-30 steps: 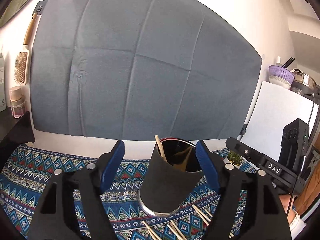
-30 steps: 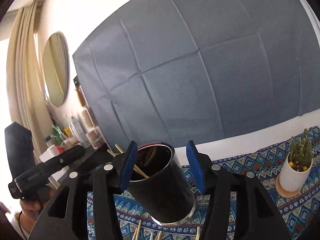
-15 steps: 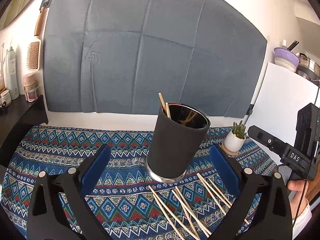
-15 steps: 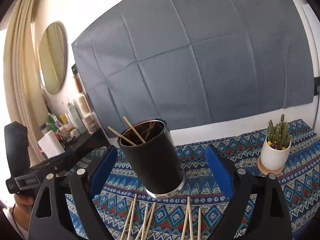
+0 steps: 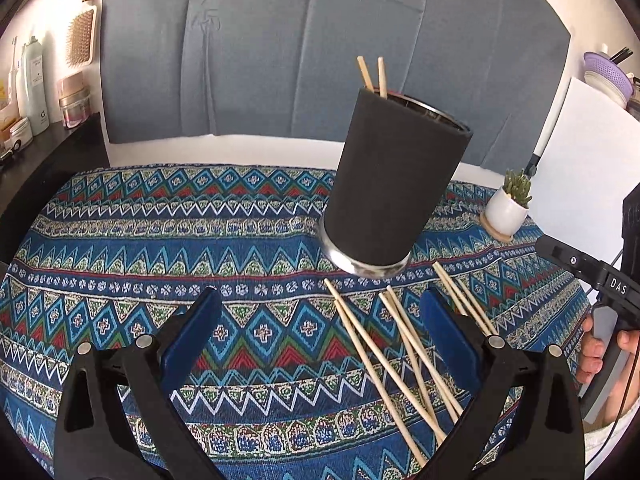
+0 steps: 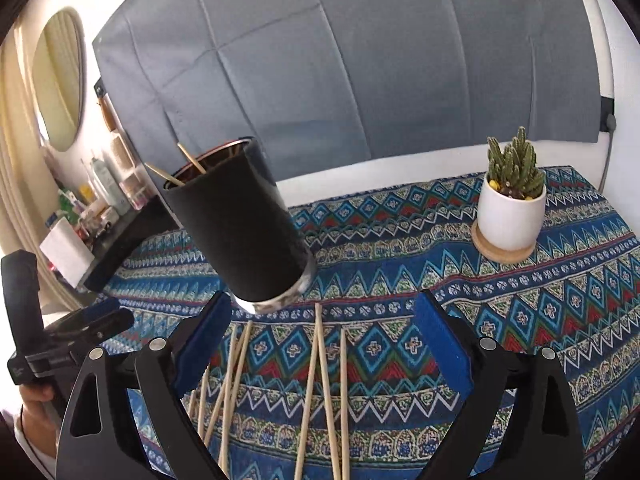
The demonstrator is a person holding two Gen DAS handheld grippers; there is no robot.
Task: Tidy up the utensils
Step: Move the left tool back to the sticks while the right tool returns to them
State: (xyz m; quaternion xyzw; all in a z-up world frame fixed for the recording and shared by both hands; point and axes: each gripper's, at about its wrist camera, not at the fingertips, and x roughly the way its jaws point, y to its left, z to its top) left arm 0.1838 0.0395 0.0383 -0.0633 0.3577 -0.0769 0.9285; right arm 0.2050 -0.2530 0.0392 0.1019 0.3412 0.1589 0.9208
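A black cylindrical holder (image 5: 392,184) with a metal base stands upright on the patterned cloth, also in the right wrist view (image 6: 244,232). Two wooden chopsticks (image 5: 372,76) stick out of its top. Several loose chopsticks (image 5: 400,356) lie on the cloth in front of it, also in the right wrist view (image 6: 320,384). My left gripper (image 5: 320,340) is open and empty, pulled back from the holder. My right gripper (image 6: 320,344) is open and empty, above the loose chopsticks.
A small cactus in a white pot (image 6: 512,208) sits on a wooden coaster at the right, also in the left wrist view (image 5: 508,208). A dark shelf with bottles and jars (image 5: 36,92) stands at the left. A grey panel (image 5: 320,40) covers the wall behind.
Both grippers have opened wider and drawn back from the holder, which now stands free on the cloth. The loose chopsticks have come into view.
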